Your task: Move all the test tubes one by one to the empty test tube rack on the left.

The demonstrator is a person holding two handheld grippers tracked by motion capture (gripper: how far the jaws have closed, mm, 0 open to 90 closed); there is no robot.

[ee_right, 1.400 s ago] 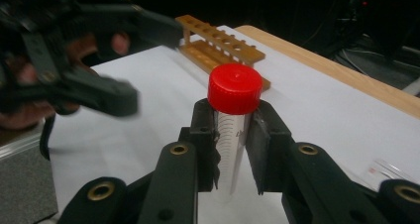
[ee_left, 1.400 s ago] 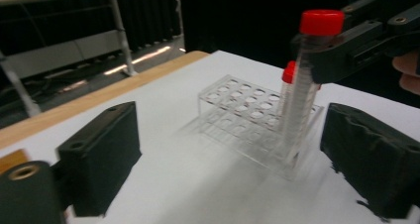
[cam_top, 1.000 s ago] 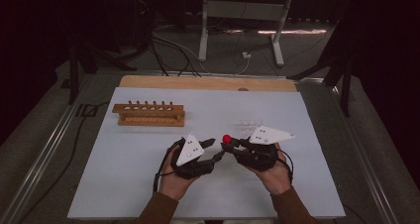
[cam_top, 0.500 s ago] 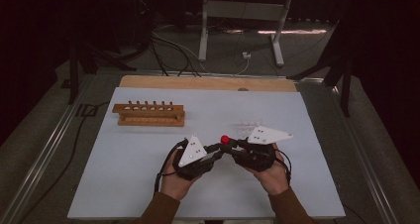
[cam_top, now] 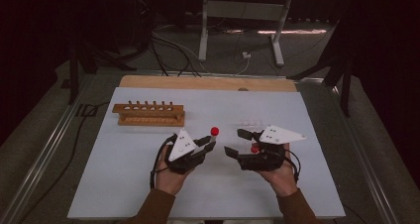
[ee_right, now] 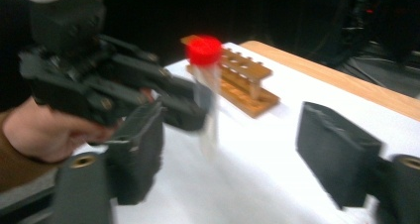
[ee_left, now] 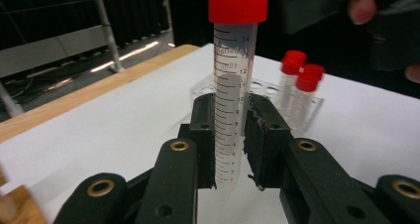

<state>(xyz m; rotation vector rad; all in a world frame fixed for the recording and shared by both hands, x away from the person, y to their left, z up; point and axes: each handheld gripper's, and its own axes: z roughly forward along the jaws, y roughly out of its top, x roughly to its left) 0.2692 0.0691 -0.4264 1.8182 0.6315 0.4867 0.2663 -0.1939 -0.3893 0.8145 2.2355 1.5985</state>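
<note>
**Tube handed over to your left**

Your left gripper (ee_left: 230,149) clamps the red-capped tube (ee_left: 234,95) upright above the table; the right gripper (cam_top: 236,143), jaws just spread, holds nothing. Next, I judge, carry it to the wooden rack (cam_top: 148,114) and line it over a hole.

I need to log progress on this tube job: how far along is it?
Done: the left gripper is shut on one clear graduated tube with a red screw cap, held upright; the right gripper has just been opening, nothing between its pads. Left: the wooden tube rack looks empty, and two more red-capped tubes stand in the clear plastic holder.
</note>
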